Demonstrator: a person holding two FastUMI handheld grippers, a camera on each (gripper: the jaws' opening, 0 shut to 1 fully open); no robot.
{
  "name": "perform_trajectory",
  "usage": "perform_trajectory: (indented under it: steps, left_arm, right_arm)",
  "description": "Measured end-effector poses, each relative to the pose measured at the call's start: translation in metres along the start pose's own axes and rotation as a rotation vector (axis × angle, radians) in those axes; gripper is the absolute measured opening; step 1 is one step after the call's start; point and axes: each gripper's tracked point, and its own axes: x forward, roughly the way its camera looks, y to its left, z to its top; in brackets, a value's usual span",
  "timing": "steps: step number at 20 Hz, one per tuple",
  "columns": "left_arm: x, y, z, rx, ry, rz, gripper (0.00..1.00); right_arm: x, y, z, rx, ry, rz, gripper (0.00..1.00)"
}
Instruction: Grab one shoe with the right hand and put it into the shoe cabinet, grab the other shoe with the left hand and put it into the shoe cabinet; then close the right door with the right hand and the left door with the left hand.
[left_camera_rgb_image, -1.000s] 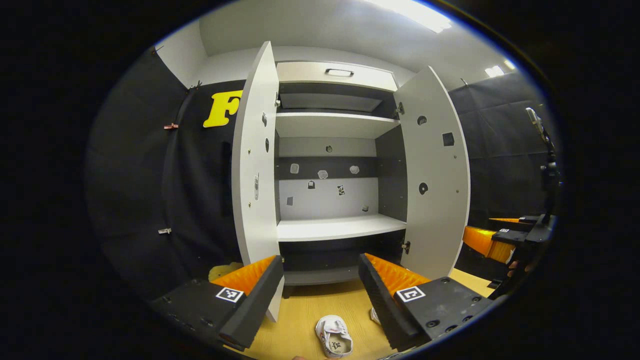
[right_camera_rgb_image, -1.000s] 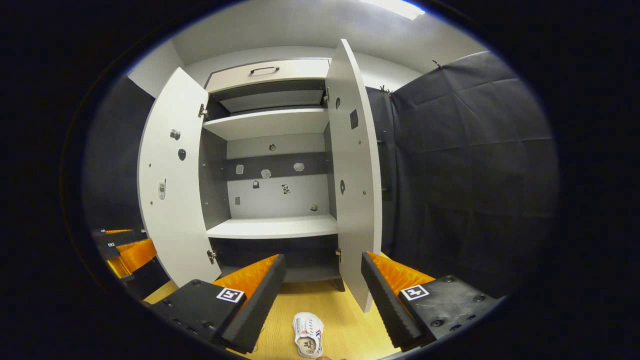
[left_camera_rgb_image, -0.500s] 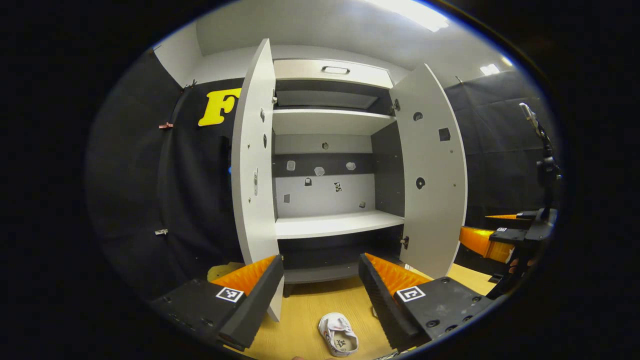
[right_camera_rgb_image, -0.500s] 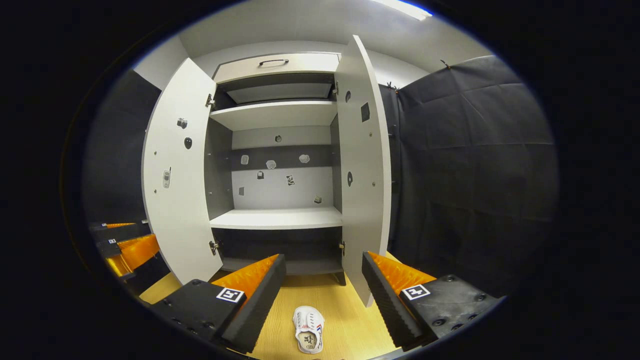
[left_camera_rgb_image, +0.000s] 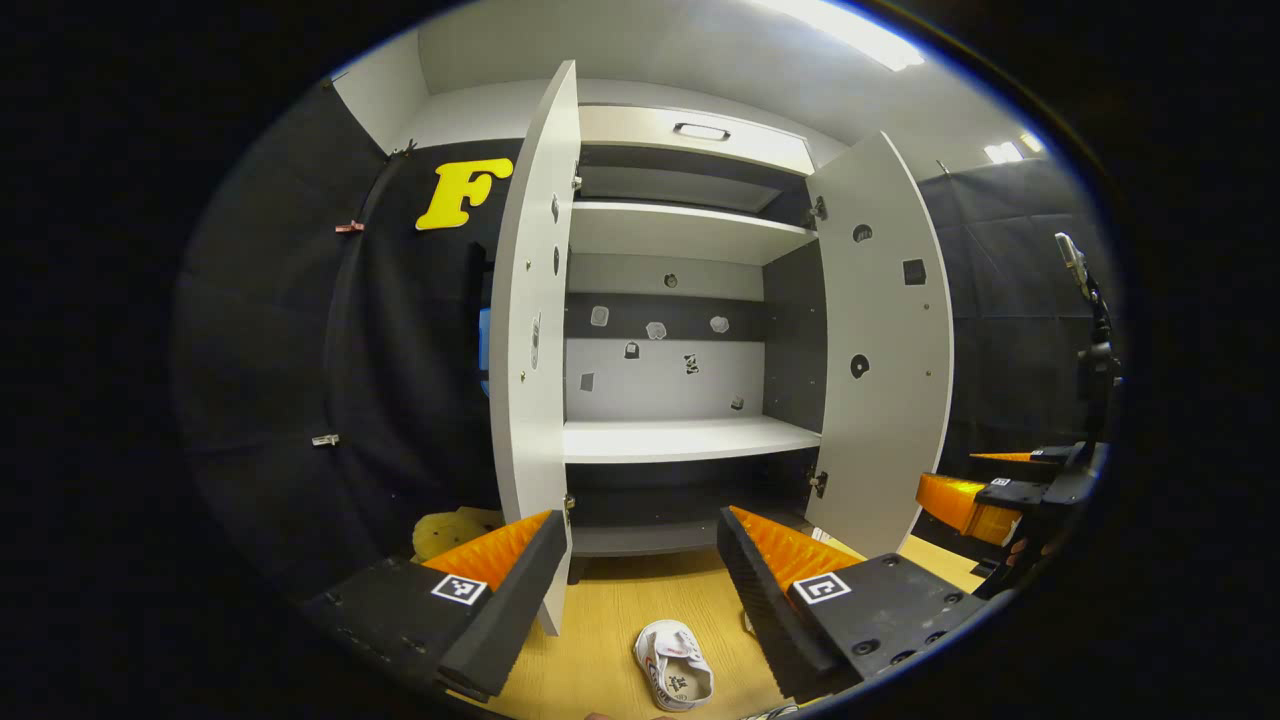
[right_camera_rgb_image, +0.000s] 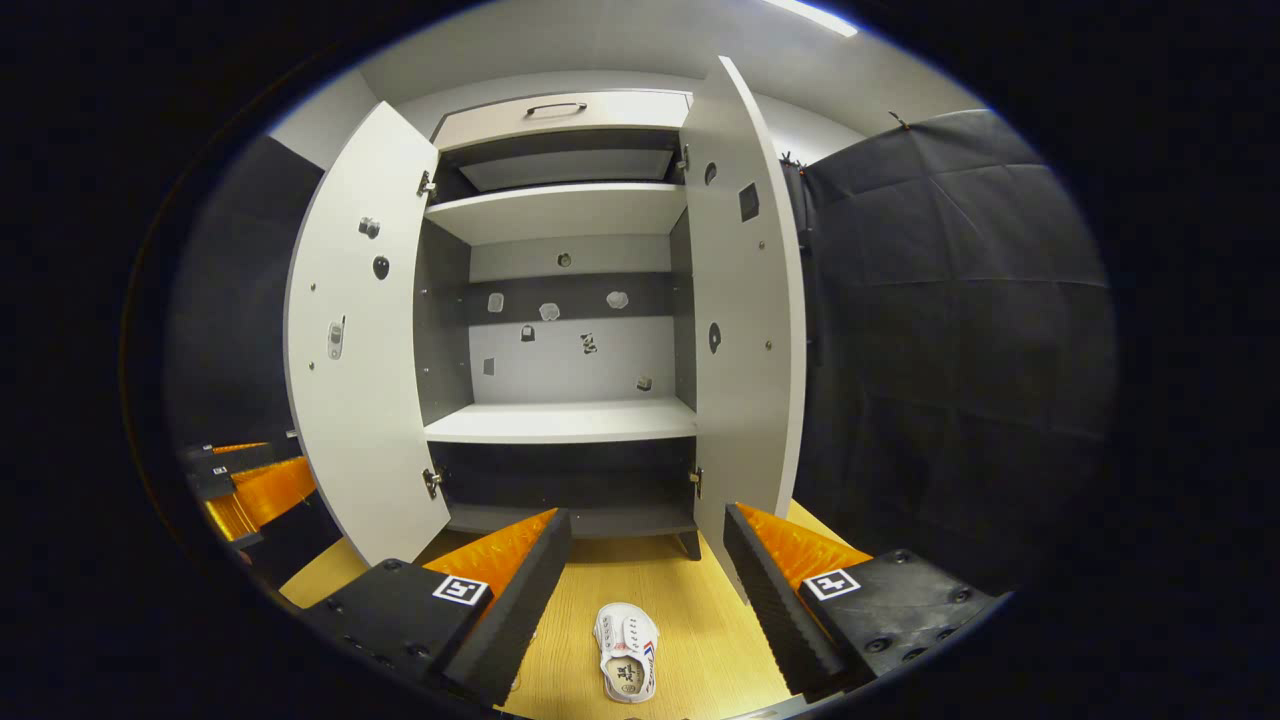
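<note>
Right, both grippers hang in front of the open shoe cabinet, fingers spread wide and empty on each. In the right gripper view the right gripper has a white shoe lying on the wooden floor at six o'clock, squarely in the gap between its fingers and just below the tips. The shoe's long axis runs twelve to six, in line with the fingers, opening up. In the left gripper view the left gripper has its own shoe at about five o'clock, low between the fingers, tilted slightly toward eleven. The task gives the right hand first go, and its shoe sits dead centre: I'd call for a straight drop. Both doors stand open, shelf bare.
</note>
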Motion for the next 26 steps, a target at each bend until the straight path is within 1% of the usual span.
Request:
perform_trajectory:
  steps: [3,7,9,11,13,14,18,22,23,26]
  left_arm:
    - [0.001,0.001,-0.003,-0.003,0.002,-0.018,0.95]
    - [-0.002,0.0,-0.011,-0.002,0.005,-0.037,0.95]
    - [-0.001,-0.002,-0.016,-0.007,0.017,-0.05,0.95]
    - [-0.002,-0.001,-0.02,-0.008,0.021,-0.06,0.95]
    - [-0.001,0.0,-0.027,-0.014,0.034,-0.065,0.95]
    - [-0.001,0.001,-0.03,-0.019,0.047,-0.065,0.95]
    - [0.0,0.008,-0.047,-0.021,0.092,-0.059,0.95]
    - [-0.004,0.007,-0.059,-0.006,0.125,-0.063,0.95]
    - [-0.005,0.006,-0.064,-0.008,0.132,-0.066,0.95]
    - [-0.009,0.006,-0.082,-0.022,0.172,-0.064,0.95]
  right_arm:
    - [0.008,0.019,-0.021,-0.027,0.073,0.039,0.98]
    - [0.016,0.03,-0.056,-0.107,0.142,0.071,0.98]
    - [0.019,0.034,-0.078,-0.101,0.202,0.089,0.98]
    - [0.022,0.033,-0.1,-0.084,0.244,0.082,0.98]
    - [0.026,0.035,-0.13,-0.066,0.31,0.08,0.98]
    - [0.028,0.04,-0.147,-0.053,0.351,0.091,0.98]
    - [0.028,0.068,-0.203,-0.077,0.483,0.175,0.99]
    - [0.014,0.089,-0.262,-0.03,0.642,0.249,0.99]
    - [0.015,0.09,-0.273,-0.032,0.664,0.249,0.99]
    - [0.02,0.08,-0.302,-0.048,0.712,0.216,0.98]
